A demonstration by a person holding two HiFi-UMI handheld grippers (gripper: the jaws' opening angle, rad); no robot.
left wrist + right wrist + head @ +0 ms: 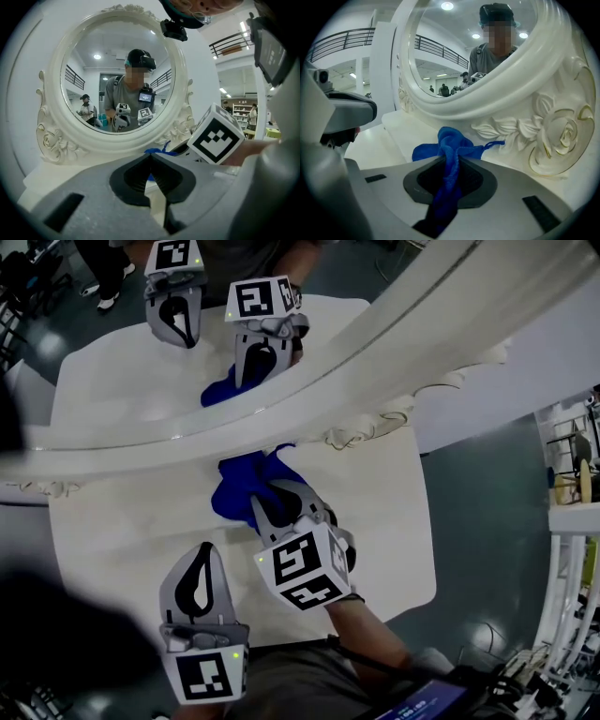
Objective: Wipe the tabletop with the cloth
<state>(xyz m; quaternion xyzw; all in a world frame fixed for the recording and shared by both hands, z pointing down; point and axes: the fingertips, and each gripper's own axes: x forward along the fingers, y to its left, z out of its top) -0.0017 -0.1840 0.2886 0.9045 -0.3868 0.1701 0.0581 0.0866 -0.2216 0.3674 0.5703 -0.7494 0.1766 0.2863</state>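
Note:
A blue cloth [242,486] lies bunched on the white tabletop [122,521], right at the foot of the mirror frame. My right gripper [272,505] is shut on it; in the right gripper view a fold of the cloth [451,140] runs back between the jaws of the right gripper [452,165]. My left gripper [205,549] hovers over the near part of the table, to the left of the right one and apart from the cloth. In the left gripper view the jaws of the left gripper [151,157] meet at the tips with nothing between them, and a bit of the blue cloth [161,151] shows beyond.
A large oval mirror in an ornate white frame [394,343] stands along the back of the table and reflects both grippers and the cloth. The carved frame base [543,131] is close on the cloth's right. The table's right edge [429,549] drops to grey floor; a white rack [572,512] stands further right.

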